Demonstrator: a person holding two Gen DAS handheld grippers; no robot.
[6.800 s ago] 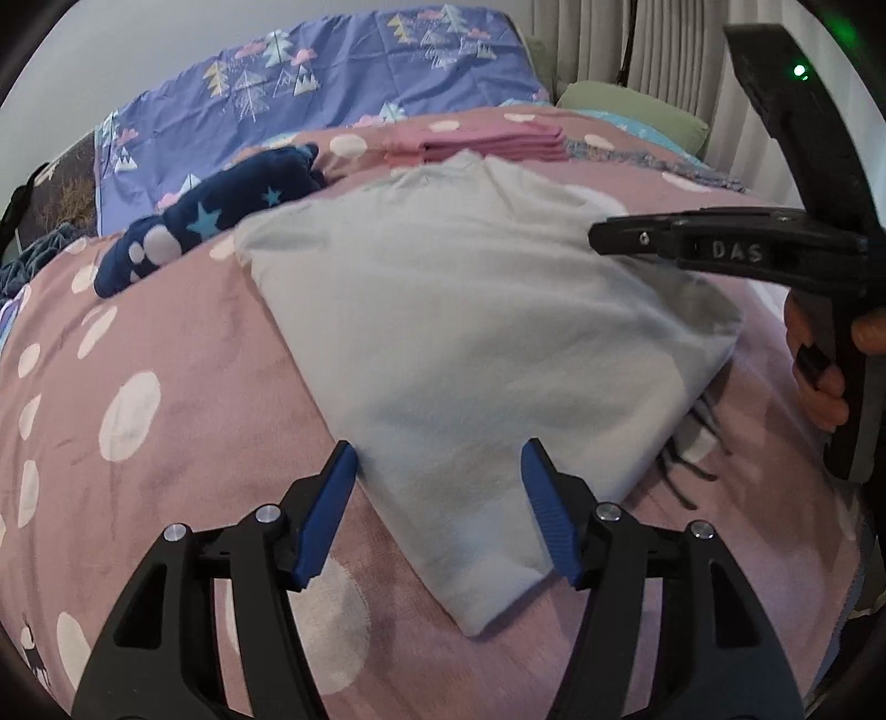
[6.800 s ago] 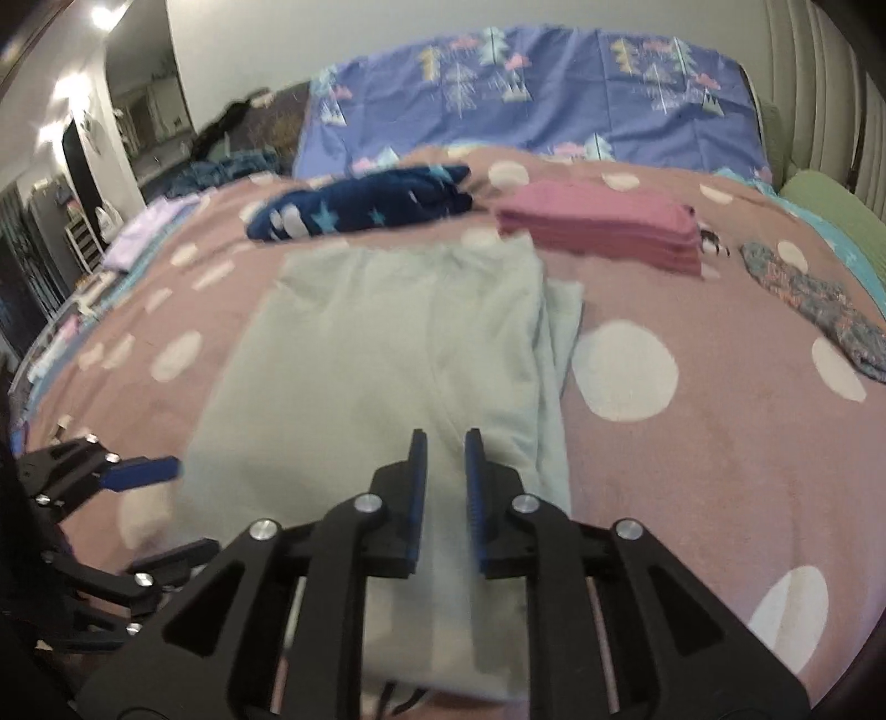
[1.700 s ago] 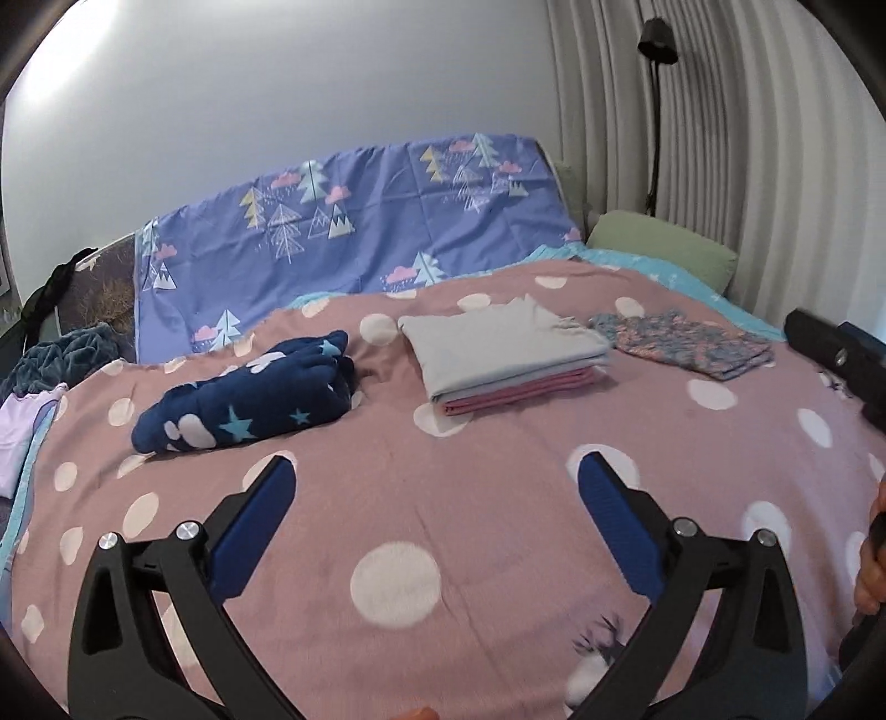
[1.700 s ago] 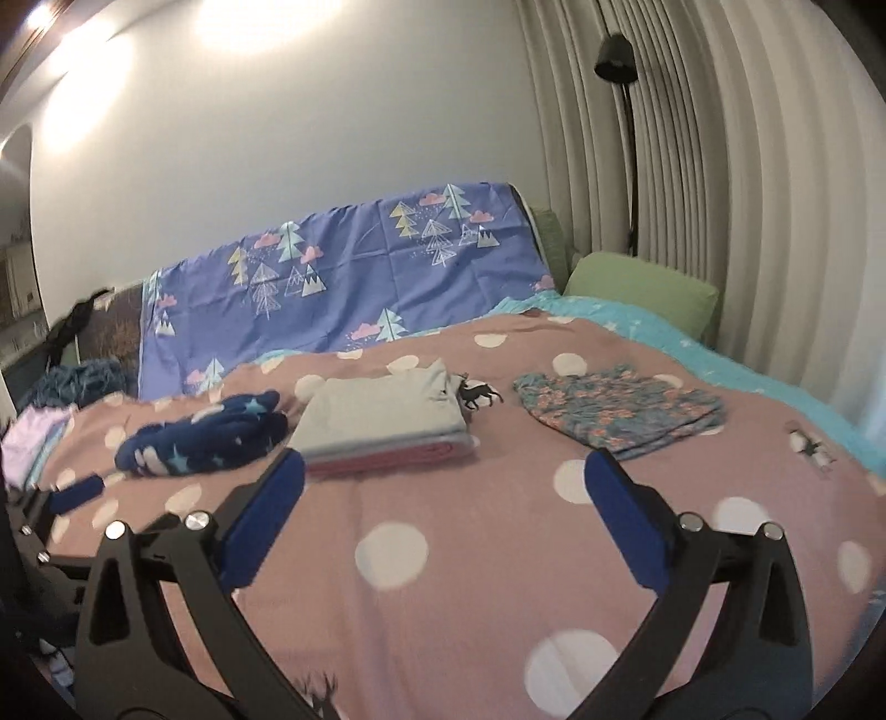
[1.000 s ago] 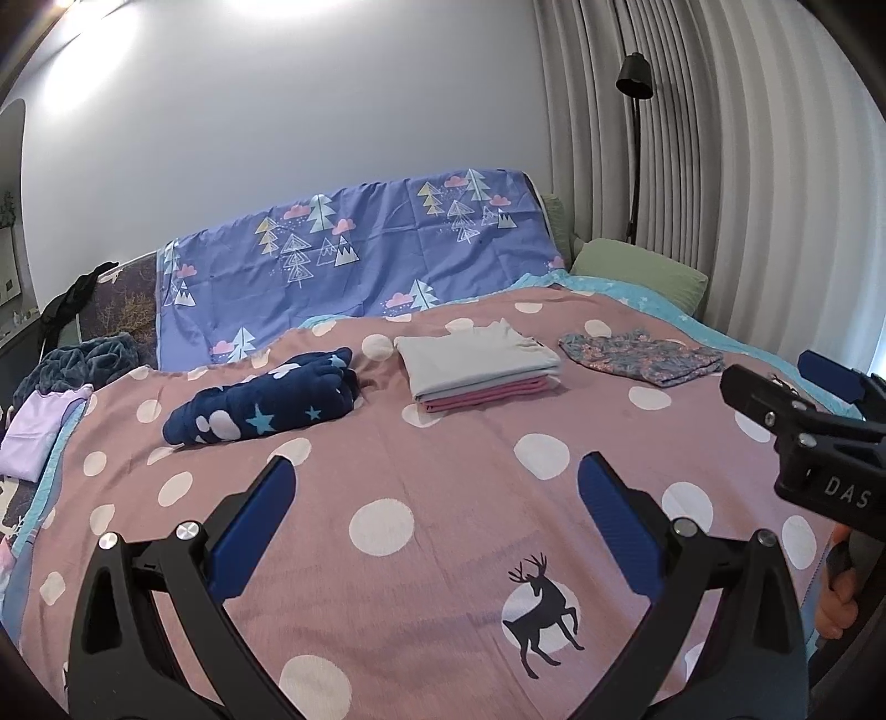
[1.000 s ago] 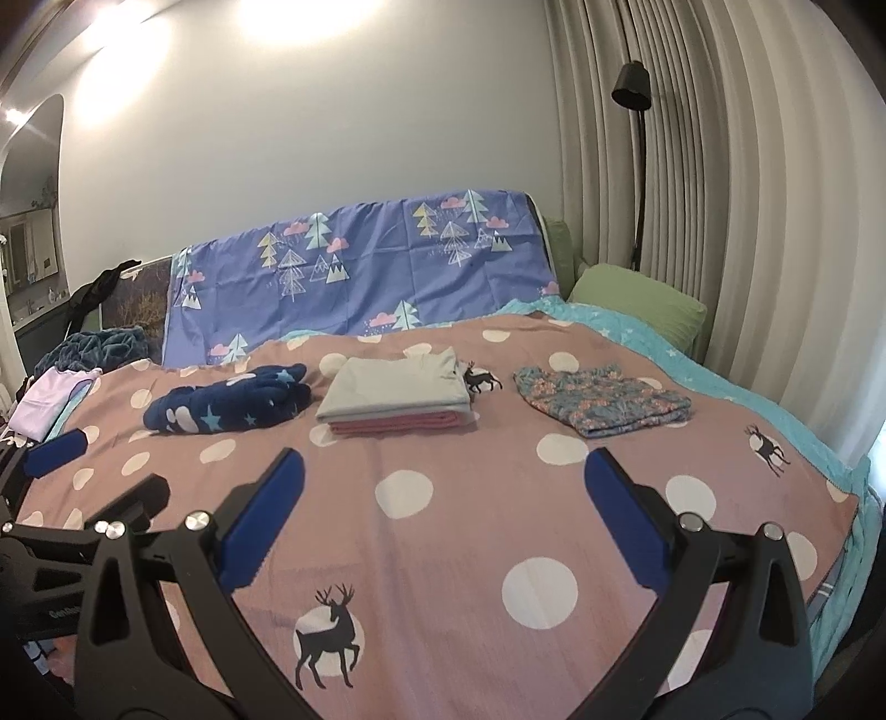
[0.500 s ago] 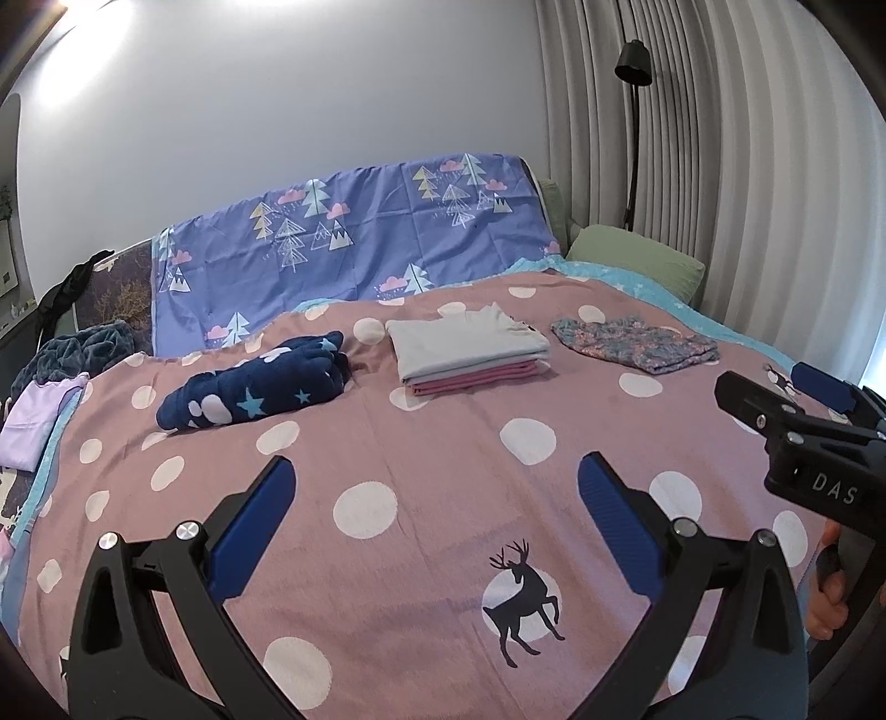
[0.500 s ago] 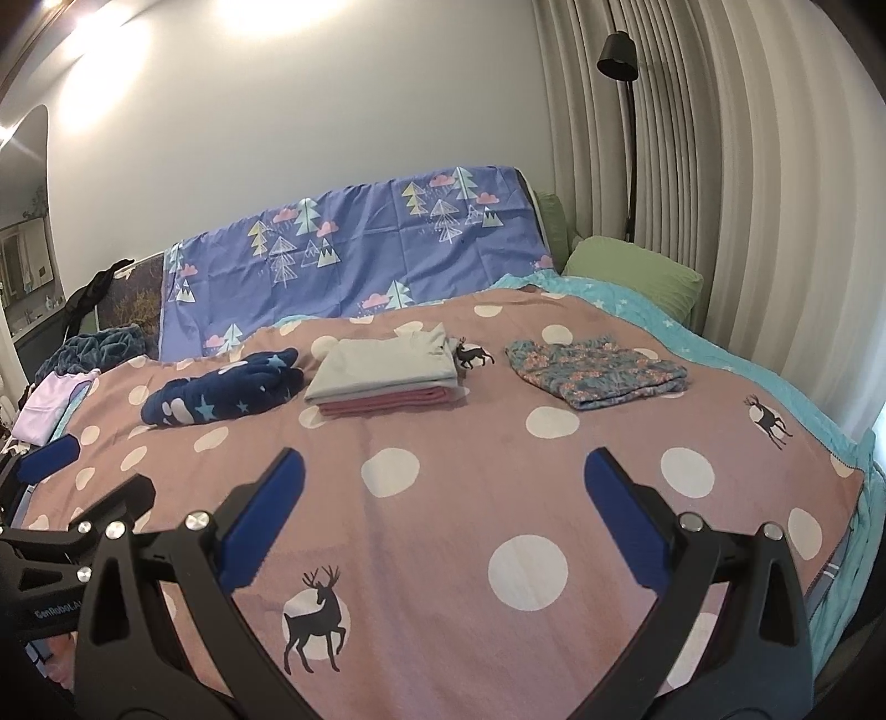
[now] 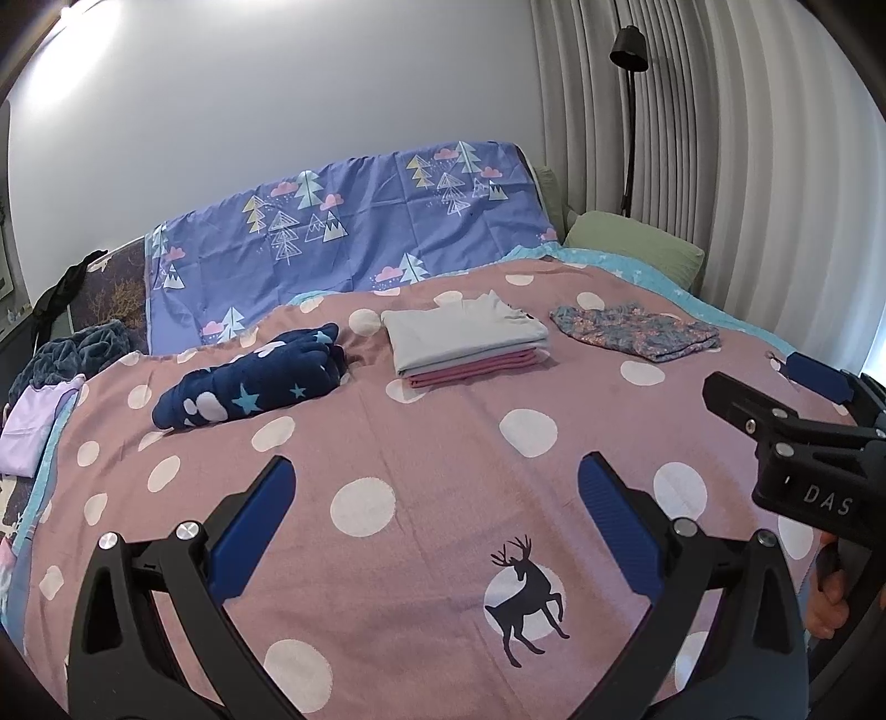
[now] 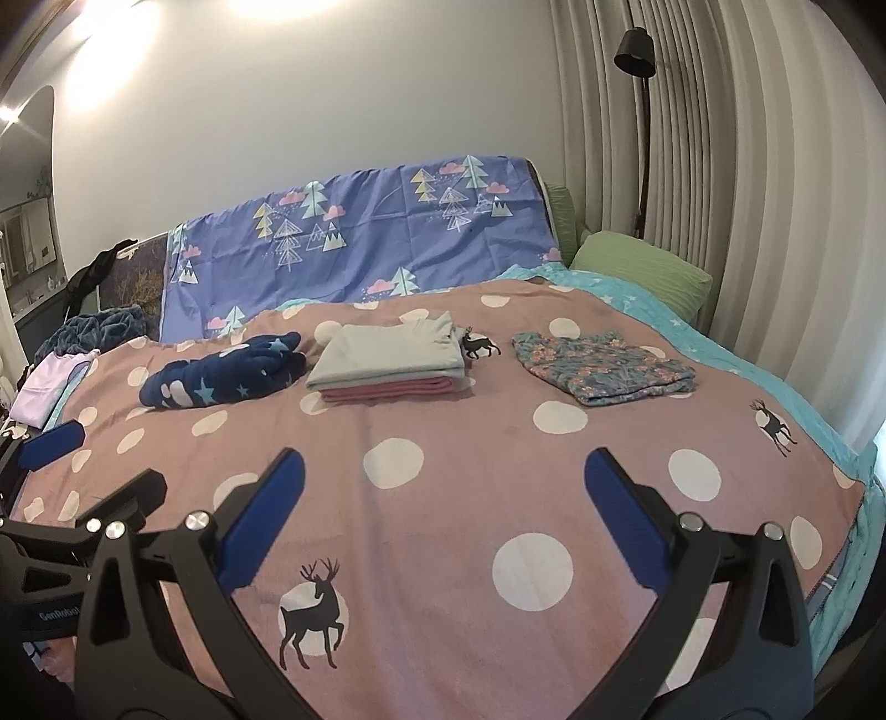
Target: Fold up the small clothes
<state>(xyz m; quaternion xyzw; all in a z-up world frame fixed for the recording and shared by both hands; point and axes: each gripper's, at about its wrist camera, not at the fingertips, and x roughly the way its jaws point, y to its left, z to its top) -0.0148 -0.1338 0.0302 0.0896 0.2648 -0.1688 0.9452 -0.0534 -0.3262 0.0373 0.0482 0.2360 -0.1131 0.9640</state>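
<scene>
A folded grey garment (image 9: 462, 335) (image 10: 390, 351) lies on top of a folded pink one (image 9: 470, 370) (image 10: 387, 389) at the far middle of the bed. Left of that stack sits a bundled navy star-print garment (image 9: 252, 385) (image 10: 221, 376). To its right lies a floral garment (image 9: 637, 332) (image 10: 601, 368). My left gripper (image 9: 432, 512) is open and holds nothing, well back from the clothes over the near part of the blanket. My right gripper (image 10: 443, 509) is open and holds nothing too, and it shows at the right edge of the left wrist view (image 9: 797, 399).
The pink polka-dot blanket (image 9: 443, 454) (image 10: 470, 454) with deer prints covers the bed. A purple tree-print sheet (image 9: 343, 232) drapes the headboard. A green pillow (image 10: 642, 268), curtains and a floor lamp (image 10: 634, 50) stand right. A lilac garment (image 9: 33, 432) and a dark blue heap (image 9: 72, 354) lie left.
Earlier both grippers worked on the grey garment up close; it now lies folded on the pink pile. Both grippers have pulled back, open, and barely shifted over the last second.
</scene>
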